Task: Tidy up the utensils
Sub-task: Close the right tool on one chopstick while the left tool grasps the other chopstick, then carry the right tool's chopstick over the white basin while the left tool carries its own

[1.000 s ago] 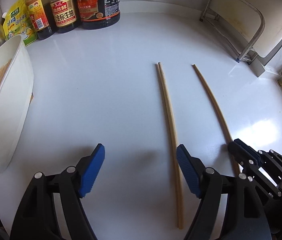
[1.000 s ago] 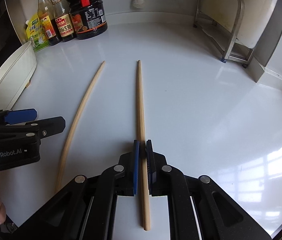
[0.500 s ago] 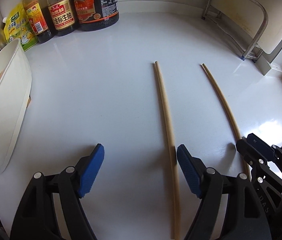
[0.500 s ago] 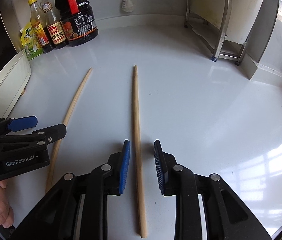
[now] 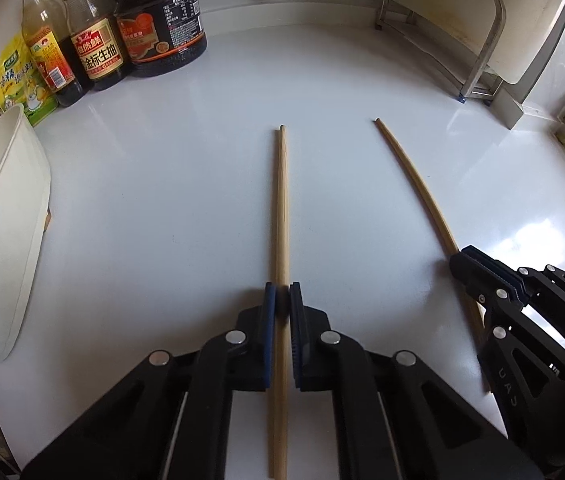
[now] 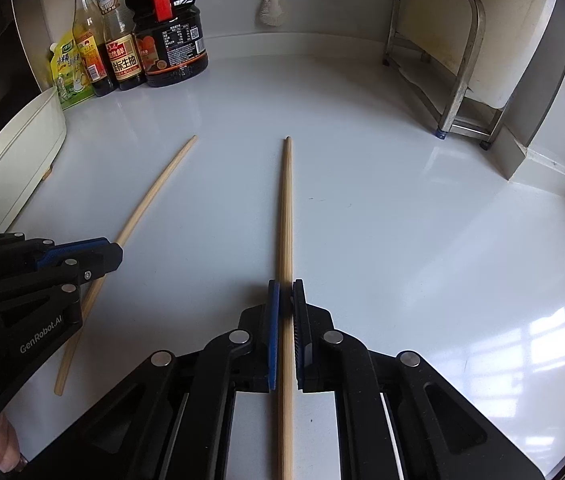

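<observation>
Wooden chopsticks, 1 clamped in the left gripper [image 5: 281, 308] and 1 in the right gripper [image 6: 285, 300], each pinched near its thick end, could swivel and slip onto the white counter [image 5: 162, 200] when lifted.

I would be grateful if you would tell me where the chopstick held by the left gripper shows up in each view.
Left wrist: chopstick runs up the centre, clamped in the left gripper.
Right wrist: same chopstick curves at left, passing under that gripper.
Shared landmark: big dark sauce jug at back left.
</observation>
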`<state>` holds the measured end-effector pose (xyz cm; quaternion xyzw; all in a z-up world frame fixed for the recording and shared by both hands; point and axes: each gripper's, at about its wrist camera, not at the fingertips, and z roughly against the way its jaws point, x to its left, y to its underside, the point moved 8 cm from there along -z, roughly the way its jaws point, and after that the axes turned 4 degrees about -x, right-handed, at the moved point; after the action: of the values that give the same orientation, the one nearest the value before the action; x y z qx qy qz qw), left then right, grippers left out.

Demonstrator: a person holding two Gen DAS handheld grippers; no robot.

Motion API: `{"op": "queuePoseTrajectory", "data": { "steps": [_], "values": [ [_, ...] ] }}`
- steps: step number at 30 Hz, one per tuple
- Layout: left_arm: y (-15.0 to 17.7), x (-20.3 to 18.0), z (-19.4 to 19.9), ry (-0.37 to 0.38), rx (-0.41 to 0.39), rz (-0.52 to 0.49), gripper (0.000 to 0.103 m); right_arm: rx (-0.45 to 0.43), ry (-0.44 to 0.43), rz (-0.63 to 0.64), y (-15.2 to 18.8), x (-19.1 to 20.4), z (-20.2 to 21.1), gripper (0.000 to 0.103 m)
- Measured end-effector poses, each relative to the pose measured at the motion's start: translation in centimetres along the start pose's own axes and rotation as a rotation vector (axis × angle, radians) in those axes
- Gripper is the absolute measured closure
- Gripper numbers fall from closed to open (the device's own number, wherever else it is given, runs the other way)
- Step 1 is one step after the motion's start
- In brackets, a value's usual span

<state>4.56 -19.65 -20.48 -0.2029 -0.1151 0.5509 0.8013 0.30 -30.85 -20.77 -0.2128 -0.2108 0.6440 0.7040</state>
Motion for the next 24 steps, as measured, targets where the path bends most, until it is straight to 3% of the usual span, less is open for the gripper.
{"op": "queuePoseTrajectory", "data": {
  "steps": [3, 12, 24],
  "values": [
    [-0.2, 0.7, 0.8, 0.021, 0.004, 0.027, 0.095, -0.002, -0.015, -0.024, -0.3, 0.2, 0.7, 0.097],
    [-2.8, 5.2, 6.1, 0.027, -0.089, 0.049, 0.095, -0.059, -0.075, -0.058, -3.9, 3.6, 4.2, 0.097],
    [-5.7, 16.6, 13.1, -0.058, -0.234, 0.134, 0.095, -0.161, -0.209, 0.056, -11.9, 15.8, 7.6, 0.097]
  ]
}}
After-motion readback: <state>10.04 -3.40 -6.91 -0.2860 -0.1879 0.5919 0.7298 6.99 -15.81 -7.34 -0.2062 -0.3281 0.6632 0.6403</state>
